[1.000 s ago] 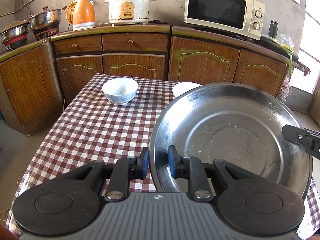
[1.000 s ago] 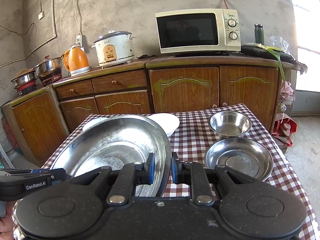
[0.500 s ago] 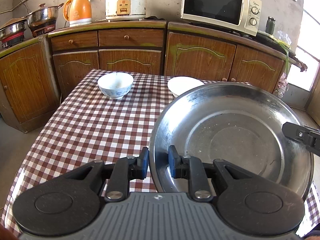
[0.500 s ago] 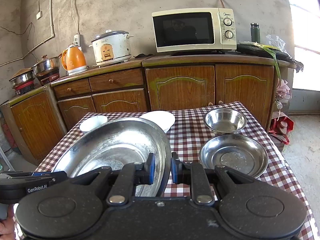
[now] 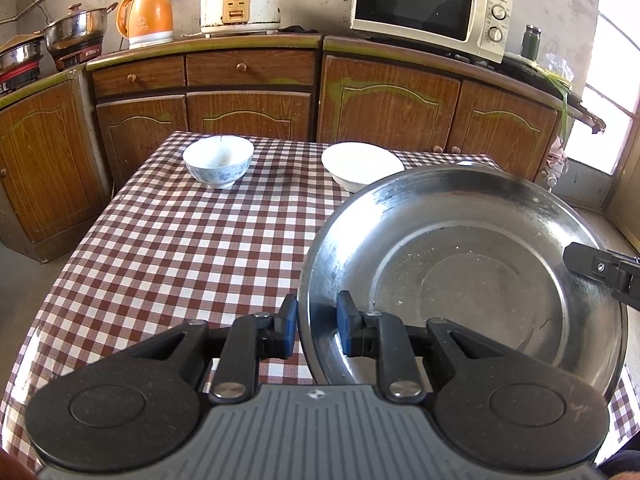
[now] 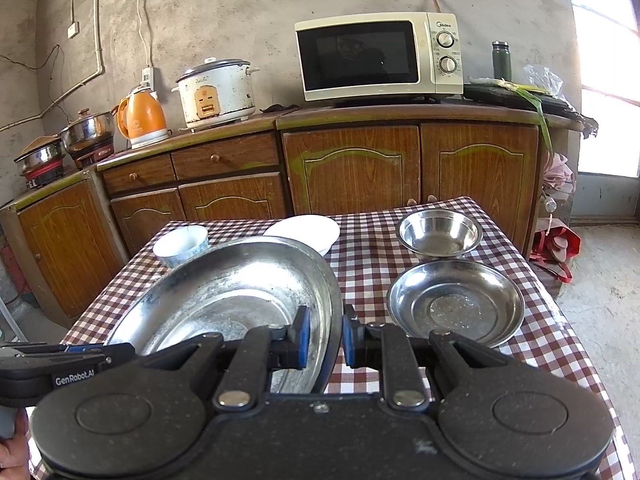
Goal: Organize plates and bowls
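A large round steel basin (image 5: pixel 468 280) is held between both grippers over the near part of the checked table (image 5: pixel 180 248). My left gripper (image 5: pixel 317 326) is shut on its left rim. My right gripper (image 6: pixel 325 334) is shut on its right rim (image 6: pixel 334 300). Farther back on the cloth stand a white bowl with blue pattern (image 5: pixel 218 161) and a shallow white bowl (image 5: pixel 362 164). In the right wrist view, a shallow steel dish (image 6: pixel 456 304) lies to the right of the basin, and a small steel bowl (image 6: pixel 439 234) stands behind it.
Wooden cabinets (image 6: pixel 352 168) run along the wall behind the table, carrying a microwave (image 6: pixel 376 58), a rice cooker (image 6: pixel 216 92), an orange kettle (image 6: pixel 142 118) and pots (image 6: pixel 86 132). Bare floor lies on the right, past the table's edge (image 6: pixel 560 312).
Both views have drawn back slightly, so a little more of the table shows. The basin stays clamped between the two grippers, and the dishes on the cloth have not moved.
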A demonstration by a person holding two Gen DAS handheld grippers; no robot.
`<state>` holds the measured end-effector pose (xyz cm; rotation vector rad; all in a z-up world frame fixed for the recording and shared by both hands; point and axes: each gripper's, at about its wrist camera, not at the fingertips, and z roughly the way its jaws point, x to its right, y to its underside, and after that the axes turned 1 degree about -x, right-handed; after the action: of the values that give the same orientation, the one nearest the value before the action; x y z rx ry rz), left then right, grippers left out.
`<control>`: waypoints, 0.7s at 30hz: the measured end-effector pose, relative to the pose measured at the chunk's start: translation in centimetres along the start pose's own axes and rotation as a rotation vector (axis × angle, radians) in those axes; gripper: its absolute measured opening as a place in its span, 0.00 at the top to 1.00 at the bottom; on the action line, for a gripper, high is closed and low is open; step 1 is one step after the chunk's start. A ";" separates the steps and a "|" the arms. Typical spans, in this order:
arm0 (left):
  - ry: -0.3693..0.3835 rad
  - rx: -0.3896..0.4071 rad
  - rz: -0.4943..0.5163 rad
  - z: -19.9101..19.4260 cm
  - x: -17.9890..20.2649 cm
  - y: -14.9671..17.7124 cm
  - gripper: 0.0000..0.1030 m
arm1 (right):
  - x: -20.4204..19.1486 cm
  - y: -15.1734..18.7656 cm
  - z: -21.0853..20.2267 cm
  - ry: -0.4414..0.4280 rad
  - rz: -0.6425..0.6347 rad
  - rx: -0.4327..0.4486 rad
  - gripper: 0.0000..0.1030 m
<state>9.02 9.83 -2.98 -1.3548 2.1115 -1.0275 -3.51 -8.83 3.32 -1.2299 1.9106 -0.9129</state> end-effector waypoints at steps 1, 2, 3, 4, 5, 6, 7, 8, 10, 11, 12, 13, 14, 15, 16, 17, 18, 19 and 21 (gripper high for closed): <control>0.002 -0.003 0.001 0.0 0.1 0.1 0.79 | 0.1 0.1 -0.1 0.002 0.001 -0.001 0.79; 0.004 -0.006 0.002 0.1 0.1 0.1 0.79 | 0.2 0.2 -0.1 0.004 0.002 -0.003 0.79; 0.006 -0.009 0.003 0.1 0.2 0.2 0.79 | 0.3 0.4 -0.2 0.006 0.001 -0.004 0.79; 0.008 -0.011 0.005 0.1 0.2 0.3 0.79 | 0.3 0.5 -0.3 0.009 -0.001 -0.006 0.79; 0.010 -0.014 0.006 0.1 0.3 0.4 0.79 | 0.4 0.7 -0.4 0.011 -0.003 -0.008 0.79; 0.011 -0.016 0.008 0.0 0.4 0.5 0.79 | 0.6 0.9 -0.5 0.011 -0.001 -0.011 0.79; 0.012 -0.018 0.009 0.1 0.5 0.6 0.79 | 0.7 1.0 -0.5 0.011 0.001 -0.015 0.79; 0.012 -0.021 0.012 0.0 0.6 0.7 0.79 | 0.9 1.2 -0.6 0.012 0.002 -0.018 0.79; 0.016 -0.028 0.016 0.0 0.7 0.9 0.79 | 1.1 1.6 -0.7 0.017 0.001 -0.025 0.79; 0.020 -0.032 0.017 0.1 0.8 1.1 0.79 | 1.3 1.7 -0.8 0.019 0.000 -0.028 0.79; 0.023 -0.037 0.018 0.1 1.0 1.3 0.79 | 1.4 1.9 -0.9 0.023 0.001 -0.030 0.79; 0.025 -0.041 0.020 0.2 1.1 1.4 0.79 | 1.6 2.0 -1.0 0.024 0.004 -0.034 0.79; 0.029 -0.046 0.022 0.2 1.2 1.6 0.79 | 1.8 2.2 -1.1 0.025 0.008 -0.037 0.79; 0.032 -0.050 0.026 0.2 1.4 1.7 0.79 | 2.0 2.3 -1.2 0.027 0.011 -0.040 0.79; 0.036 -0.053 0.029 0.3 1.5 1.9 0.79 | 2.2 2.5 -1.3 0.032 0.011 -0.042 0.79; 0.039 -0.056 0.031 0.3 1.7 2.0 0.79 | 2.3 2.6 -1.4 0.035 0.010 -0.045 0.79; 0.041 -0.058 0.036 0.3 1.8 2.1 0.79 | 2.5 2.8 -1.5 0.038 0.009 -0.048 0.79; 0.043 -0.061 0.038 0.4 1.9 2.2 0.79 | 2.6 2.9 -1.6 0.041 0.010 -0.051 0.79; 0.047 -0.068 0.046 0.5 2.1 2.4 0.79 | 3.0 3.2 -1.7 0.046 0.012 -0.058 0.79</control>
<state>7.09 8.39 -5.04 -1.3196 2.2195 -0.9868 -7.31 -10.28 0.99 -1.2396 1.9913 -0.8922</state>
